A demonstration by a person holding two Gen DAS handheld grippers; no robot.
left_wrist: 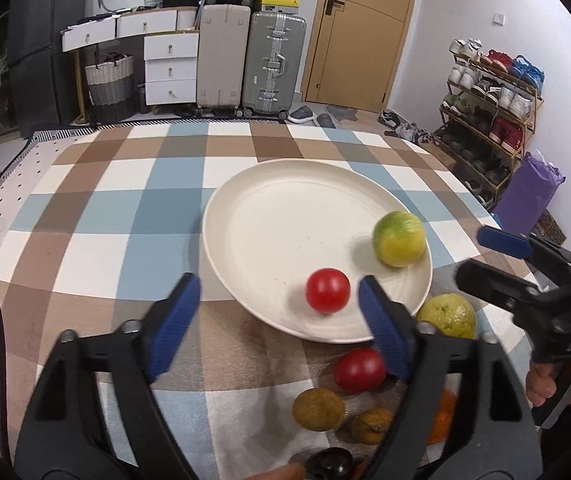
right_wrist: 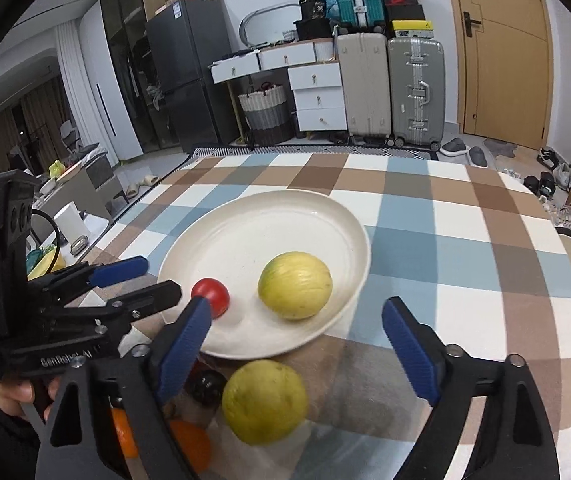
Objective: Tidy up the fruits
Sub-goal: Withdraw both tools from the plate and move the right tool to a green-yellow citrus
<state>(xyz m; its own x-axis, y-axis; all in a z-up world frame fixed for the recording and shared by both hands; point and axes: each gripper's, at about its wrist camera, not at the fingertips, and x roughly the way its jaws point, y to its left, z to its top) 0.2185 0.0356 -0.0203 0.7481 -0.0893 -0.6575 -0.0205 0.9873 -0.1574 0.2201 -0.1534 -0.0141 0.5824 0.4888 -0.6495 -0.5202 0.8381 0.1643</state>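
**Two fruits on the plate, the rest waiting at its near edge**

While both grippers hover with jaws spread and nothing between them, the loose fruit lies nearest: a dark plum (left_wrist: 331, 470), two brownish passion fruits (left_wrist: 318, 409) (one partly hidden), an orange (right_wrist: 189, 444) and a red tomato (left_wrist: 359, 370) clustered on the checked tablecloth (left_wrist: 125, 208). Just beyond them a yellow-green guava (right_wrist: 264, 402) sits against the near rim of the cream plate (left_wrist: 253, 200). The left gripper (left_wrist: 273, 312) points at the plate's near edge, the right gripper (right_wrist: 297, 320) at its right side. On the plate rest a second red tomato (left_wrist: 328, 290) and a green-yellow melon-like fruit (right_wrist: 295, 290), apart from each other. Beyond the table stand suitcases (left_wrist: 273, 60) and a door (left_wrist: 361, 32).
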